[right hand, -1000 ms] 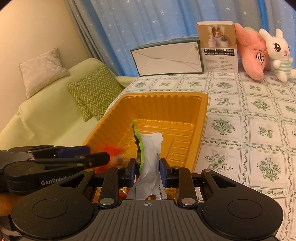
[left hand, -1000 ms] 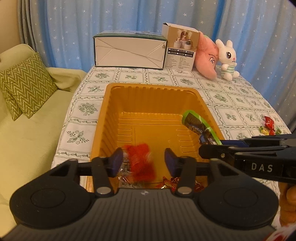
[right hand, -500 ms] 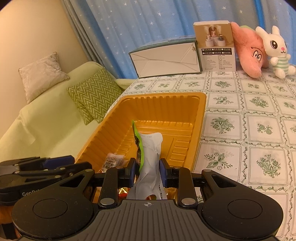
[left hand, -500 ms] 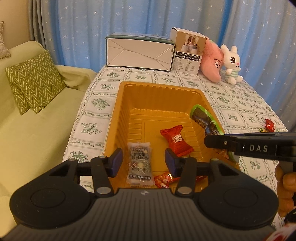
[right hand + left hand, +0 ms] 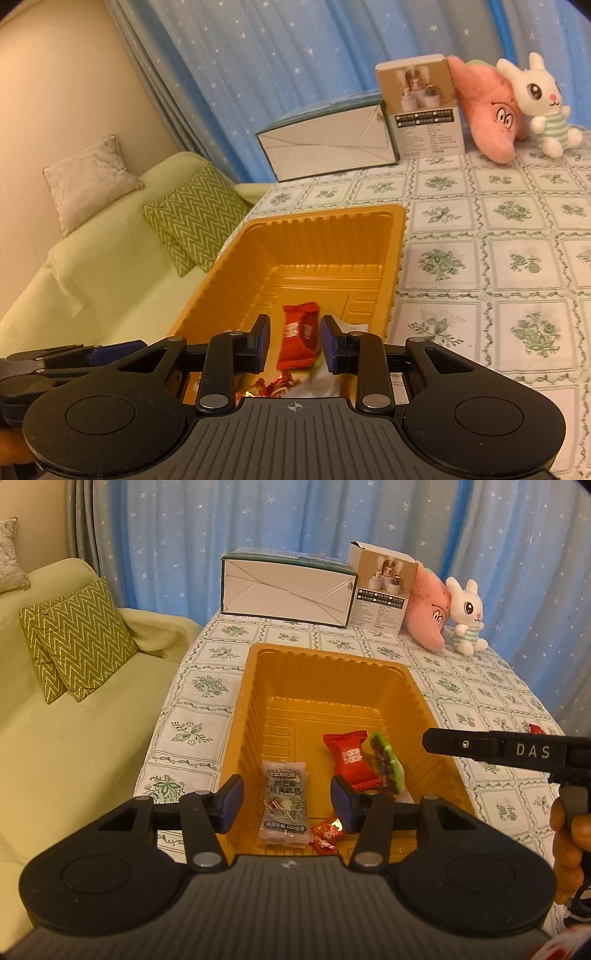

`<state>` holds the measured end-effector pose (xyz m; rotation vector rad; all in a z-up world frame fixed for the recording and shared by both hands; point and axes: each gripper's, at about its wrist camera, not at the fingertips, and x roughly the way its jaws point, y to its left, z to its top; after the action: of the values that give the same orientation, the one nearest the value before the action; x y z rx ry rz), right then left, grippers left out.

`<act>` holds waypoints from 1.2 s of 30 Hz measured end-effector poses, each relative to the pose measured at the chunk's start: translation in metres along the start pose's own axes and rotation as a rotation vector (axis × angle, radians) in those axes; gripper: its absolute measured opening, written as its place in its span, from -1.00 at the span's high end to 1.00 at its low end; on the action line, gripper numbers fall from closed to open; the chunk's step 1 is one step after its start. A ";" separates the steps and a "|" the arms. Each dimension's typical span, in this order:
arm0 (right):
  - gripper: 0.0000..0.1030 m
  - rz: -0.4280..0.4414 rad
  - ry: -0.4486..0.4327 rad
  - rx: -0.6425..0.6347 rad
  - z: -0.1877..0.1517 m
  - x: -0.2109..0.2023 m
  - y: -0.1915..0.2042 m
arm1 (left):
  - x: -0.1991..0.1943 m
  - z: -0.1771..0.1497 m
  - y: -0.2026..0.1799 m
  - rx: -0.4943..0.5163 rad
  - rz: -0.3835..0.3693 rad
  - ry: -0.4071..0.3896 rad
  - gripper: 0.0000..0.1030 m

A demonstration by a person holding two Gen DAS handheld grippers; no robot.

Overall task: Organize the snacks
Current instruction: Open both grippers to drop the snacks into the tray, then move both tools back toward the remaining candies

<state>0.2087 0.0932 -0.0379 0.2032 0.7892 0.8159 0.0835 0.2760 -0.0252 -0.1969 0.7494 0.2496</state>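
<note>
While both grippers hover over the near end of the orange tray, the snacks lie loose on its floor, so the step in hand looks like a release just finished. Furthest left, the left gripper stands with its jaws apart and nothing between the pads; its jaws have just been opening a little, and the grey packet seen between them lies flat on the tray floor below. Right of that packet sits the red packet, with the green-edged packet leaning against its right side and small red candies by the near wall. Further right, the right gripper has also just been opening, and its pads hold nothing; the red packet shows through the gap, with the white back of the green-edged packet under its right pad. To finish well, I would lift both tools straight up clear of the tray wall before swinging away, then go for the loose red snack on the tablecloth at far right.
</note>
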 end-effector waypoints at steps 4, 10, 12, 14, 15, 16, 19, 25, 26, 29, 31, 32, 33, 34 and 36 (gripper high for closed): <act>0.30 -0.017 -0.011 -0.010 -0.005 -0.014 -0.002 | -0.009 -0.001 -0.007 0.005 -0.007 -0.005 0.01; 0.02 -0.062 -0.037 -0.052 -0.018 -0.044 0.002 | -0.030 -0.005 -0.022 0.011 -0.015 -0.015 -0.03; -0.08 -0.075 -0.048 -0.048 -0.024 -0.057 0.002 | -0.037 -0.007 -0.026 0.007 -0.022 -0.019 -0.04; -0.10 -0.089 -0.060 -0.042 -0.029 -0.072 0.002 | -0.044 -0.010 -0.032 0.006 -0.029 -0.023 -0.04; -0.12 -0.099 -0.065 -0.041 -0.032 -0.079 0.002 | -0.048 -0.011 -0.034 0.004 -0.034 -0.024 -0.05; -0.13 -0.110 -0.069 -0.041 -0.034 -0.086 0.002 | -0.051 -0.012 -0.037 0.002 -0.040 -0.026 -0.07; -0.16 -0.141 -0.078 -0.038 -0.042 -0.107 0.001 | -0.063 -0.017 -0.048 0.000 -0.055 -0.034 -0.10; -0.24 -0.222 -0.094 0.008 -0.057 -0.148 -0.008 | -0.084 -0.024 -0.072 -0.004 -0.090 -0.050 -0.24; -0.26 -0.236 -0.096 0.013 -0.060 -0.155 -0.009 | -0.086 -0.026 -0.076 -0.007 -0.097 -0.052 -0.25; -0.32 -0.270 -0.097 0.032 -0.065 -0.171 -0.017 | -0.093 -0.029 -0.089 -0.010 -0.119 -0.057 -0.30; -0.34 -0.295 -0.101 0.050 -0.068 -0.183 -0.023 | -0.097 -0.030 -0.098 -0.005 -0.135 -0.062 -0.33; -0.35 -0.307 -0.107 0.062 -0.069 -0.190 -0.026 | -0.098 -0.031 -0.104 -0.001 -0.143 -0.063 -0.34; -0.35 -0.318 -0.112 0.074 -0.071 -0.196 -0.029 | -0.100 -0.032 -0.109 0.003 -0.150 -0.063 -0.36; -0.36 -0.328 -0.118 0.086 -0.073 -0.203 -0.032 | -0.102 -0.033 -0.115 0.008 -0.157 -0.062 -0.38; -0.36 -0.344 -0.131 0.108 -0.075 -0.215 -0.038 | -0.104 -0.034 -0.124 0.014 -0.169 -0.061 -0.41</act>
<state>0.0866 -0.0966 0.0109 0.2076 0.7195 0.4310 0.0240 0.1328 0.0334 -0.2373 0.6697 0.0897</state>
